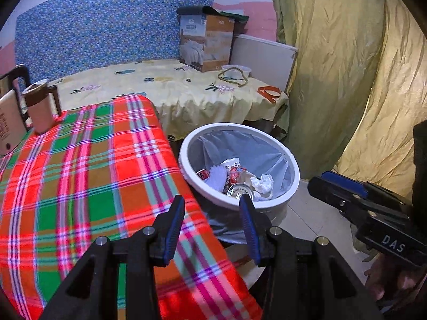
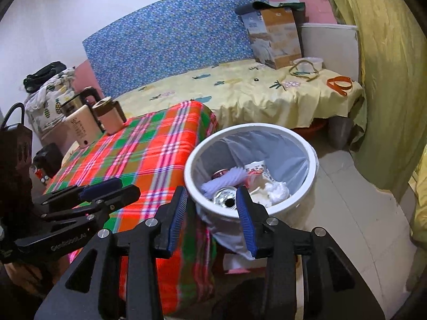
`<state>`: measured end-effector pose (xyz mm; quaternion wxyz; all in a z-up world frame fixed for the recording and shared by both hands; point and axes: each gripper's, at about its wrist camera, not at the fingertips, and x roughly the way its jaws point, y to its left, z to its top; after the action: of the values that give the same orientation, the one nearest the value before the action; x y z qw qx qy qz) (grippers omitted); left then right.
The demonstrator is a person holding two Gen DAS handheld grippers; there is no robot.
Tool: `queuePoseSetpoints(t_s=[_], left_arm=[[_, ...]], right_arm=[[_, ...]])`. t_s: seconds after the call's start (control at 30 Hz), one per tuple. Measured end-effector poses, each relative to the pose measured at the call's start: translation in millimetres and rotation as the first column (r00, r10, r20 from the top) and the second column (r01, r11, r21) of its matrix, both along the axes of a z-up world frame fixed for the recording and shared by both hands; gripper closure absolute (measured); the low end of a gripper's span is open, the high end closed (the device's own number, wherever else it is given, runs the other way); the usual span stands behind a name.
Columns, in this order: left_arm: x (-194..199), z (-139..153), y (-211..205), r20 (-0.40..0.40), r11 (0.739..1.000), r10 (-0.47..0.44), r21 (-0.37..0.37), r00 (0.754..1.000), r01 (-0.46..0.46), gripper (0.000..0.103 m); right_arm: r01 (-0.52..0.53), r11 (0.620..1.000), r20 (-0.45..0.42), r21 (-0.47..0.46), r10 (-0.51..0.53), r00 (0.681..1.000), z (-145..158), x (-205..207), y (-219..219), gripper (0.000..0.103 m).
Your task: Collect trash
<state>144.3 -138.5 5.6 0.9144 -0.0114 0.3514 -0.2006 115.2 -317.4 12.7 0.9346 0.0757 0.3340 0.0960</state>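
Note:
A white trash bin [image 1: 267, 138] with a grey liner stands on the floor beside the plaid-covered table [image 1: 88, 165]. It holds a tin can [image 1: 240, 190], crumpled tissue [image 1: 264, 182], a paper cup [image 1: 232, 164] and red wrappers. My left gripper [image 1: 212, 202] is open and empty, over the table's right edge near the bin. My right gripper [image 2: 210, 194] is open and empty, above the near rim of the bin [image 2: 293, 136]. The can [image 2: 225, 196] and tissue [image 2: 277, 189] show there too. Each gripper appears in the other's view, the right one [image 1: 320, 178] and the left one [image 2: 125, 186].
A brown-lidded mug [image 1: 41, 106], a cream box [image 1: 8, 122] and a kettle stand at the table's far left. Behind is a bed with a yellow sheet [image 1: 170, 85], a cardboard box [image 1: 205, 40], a bowl and an orange strap [image 1: 269, 92]. A yellow curtain [image 1: 347, 66] hangs on the right.

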Motion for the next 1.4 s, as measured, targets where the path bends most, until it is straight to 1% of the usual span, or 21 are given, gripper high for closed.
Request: queuePoseSetpoints(t_s=[0.3,0.67,1.4], left_arm=[[-27.8,1.1,18.1,0.019,0.999,0.045,-0.003,0.999,-0.045,0.059],[-49.6,-1.9,25.2,0.023,0.998,0.054,0.008,0.998,-0.054,0.059],[-51.1,-3.1,25.9,0.024,0.998,0.063,0.021,0.998,-0.063,0.059]], right_arm=[[-0.010,1.000,0.015,-0.025,0.010,1.000,3.0,-21.0,10.2,0.061],[0.005,0.999,0.024,-0.037,-0.004,1.000,2.2,-35.7,11.7,0.061],[0.002,0.999,0.025,-0.039,-0.001,1.000,0.2,-40.6,17.4,0.061]])
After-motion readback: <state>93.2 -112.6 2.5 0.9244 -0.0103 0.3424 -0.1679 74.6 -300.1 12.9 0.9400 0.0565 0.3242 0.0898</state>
